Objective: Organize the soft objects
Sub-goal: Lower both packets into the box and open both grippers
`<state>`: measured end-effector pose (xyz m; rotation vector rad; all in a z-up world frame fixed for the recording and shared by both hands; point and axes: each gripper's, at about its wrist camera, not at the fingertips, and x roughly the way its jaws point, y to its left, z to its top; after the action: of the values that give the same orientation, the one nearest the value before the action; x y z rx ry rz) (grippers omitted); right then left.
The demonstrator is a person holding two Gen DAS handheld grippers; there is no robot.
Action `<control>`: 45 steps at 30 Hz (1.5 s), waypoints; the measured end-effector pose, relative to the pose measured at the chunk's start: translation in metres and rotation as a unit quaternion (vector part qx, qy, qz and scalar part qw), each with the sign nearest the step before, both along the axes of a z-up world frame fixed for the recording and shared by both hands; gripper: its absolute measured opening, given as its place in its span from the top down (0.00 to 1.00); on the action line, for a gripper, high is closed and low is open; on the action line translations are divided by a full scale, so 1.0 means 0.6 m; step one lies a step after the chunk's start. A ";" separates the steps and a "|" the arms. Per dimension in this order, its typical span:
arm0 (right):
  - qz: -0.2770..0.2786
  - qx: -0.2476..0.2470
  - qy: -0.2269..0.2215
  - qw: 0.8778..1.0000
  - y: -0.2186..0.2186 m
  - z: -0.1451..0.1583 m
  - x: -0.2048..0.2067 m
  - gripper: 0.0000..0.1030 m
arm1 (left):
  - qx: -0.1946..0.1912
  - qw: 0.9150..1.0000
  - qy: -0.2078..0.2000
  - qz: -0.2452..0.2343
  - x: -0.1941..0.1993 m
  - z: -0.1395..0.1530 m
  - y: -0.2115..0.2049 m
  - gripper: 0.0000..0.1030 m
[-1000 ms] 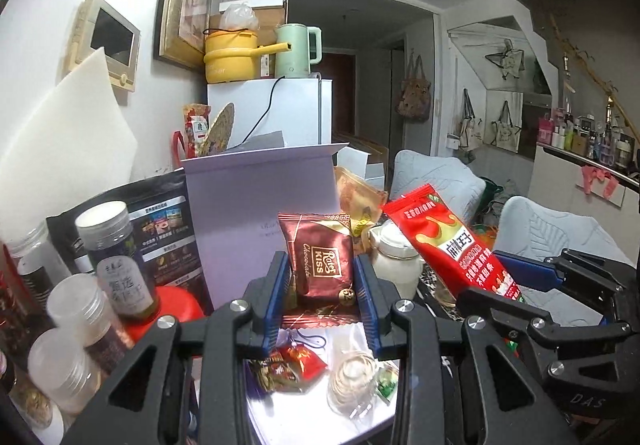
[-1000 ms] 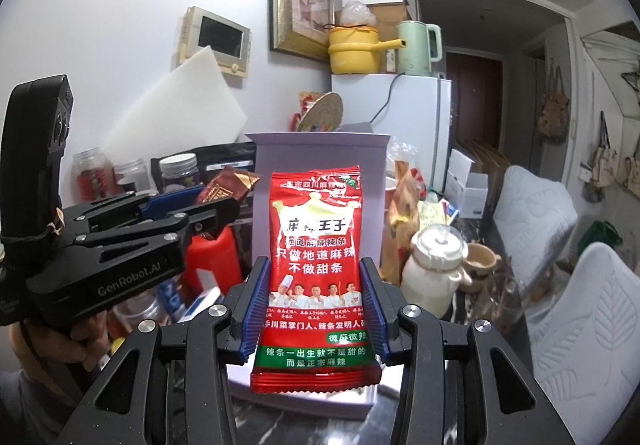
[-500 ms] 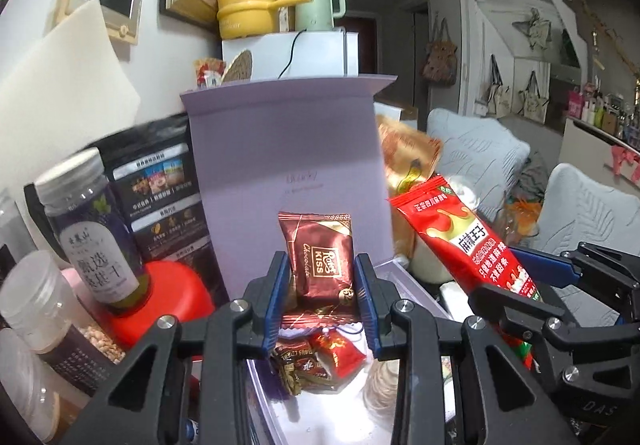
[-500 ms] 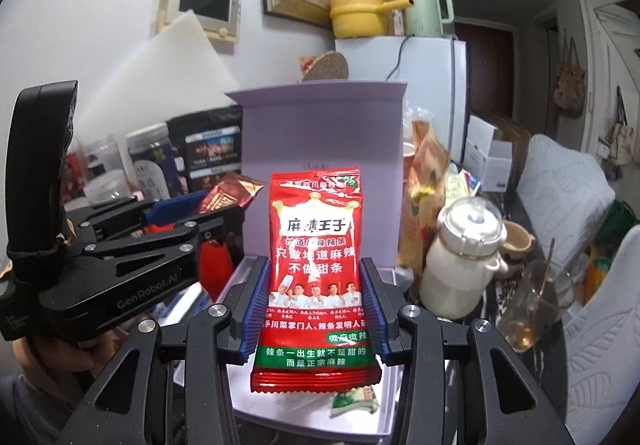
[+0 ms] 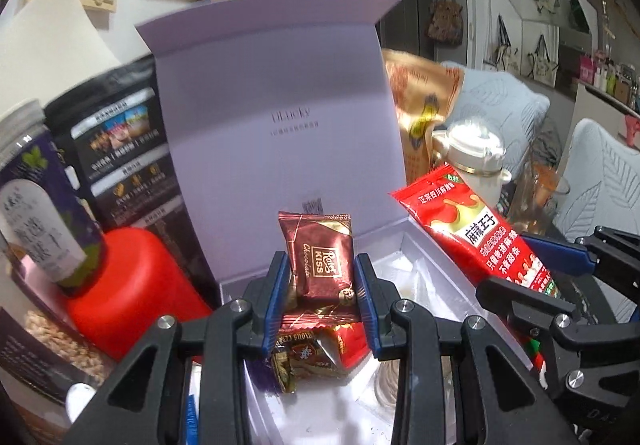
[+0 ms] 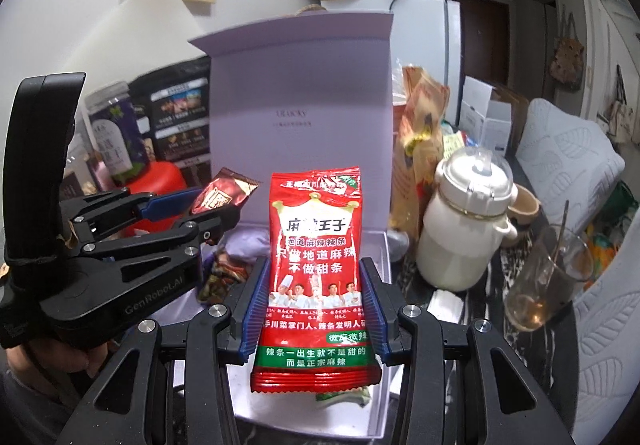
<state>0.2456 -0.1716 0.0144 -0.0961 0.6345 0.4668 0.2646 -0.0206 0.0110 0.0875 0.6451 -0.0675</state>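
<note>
A small dark-red chocolate packet (image 5: 320,255), foil with gold trim and "KISS Chocolate" print, stands upright between the blue pads of the left gripper (image 5: 322,285), whose jaws are closed narrowly on its sides; it hangs above the open lilac gift box (image 5: 280,117), just over the loose candy wrappers (image 5: 316,355) lying on the box's white floor. A larger bright-red snack pouch (image 6: 318,277), glossy, with white Chinese lettering, a row of chefs and a green band near its crimped bottom edge, is gripped upright by the right gripper (image 6: 316,301), its pads pressing both side edges; it too is held over the box's interior, in front of the raised lid. A white lidded pot (image 6: 466,223) stands just right of the box, a red container (image 5: 132,285) to its left.
</note>
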 end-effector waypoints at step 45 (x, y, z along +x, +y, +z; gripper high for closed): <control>-0.012 -0.065 0.111 0.992 0.014 -0.127 0.074 0.56 | 0.034 0.988 0.148 -0.001 0.089 -0.138 -0.029 0.68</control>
<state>0.2898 -0.1631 -0.0619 -0.1618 0.8834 0.4146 0.3180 -0.0381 -0.0720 0.1458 0.9434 -0.0604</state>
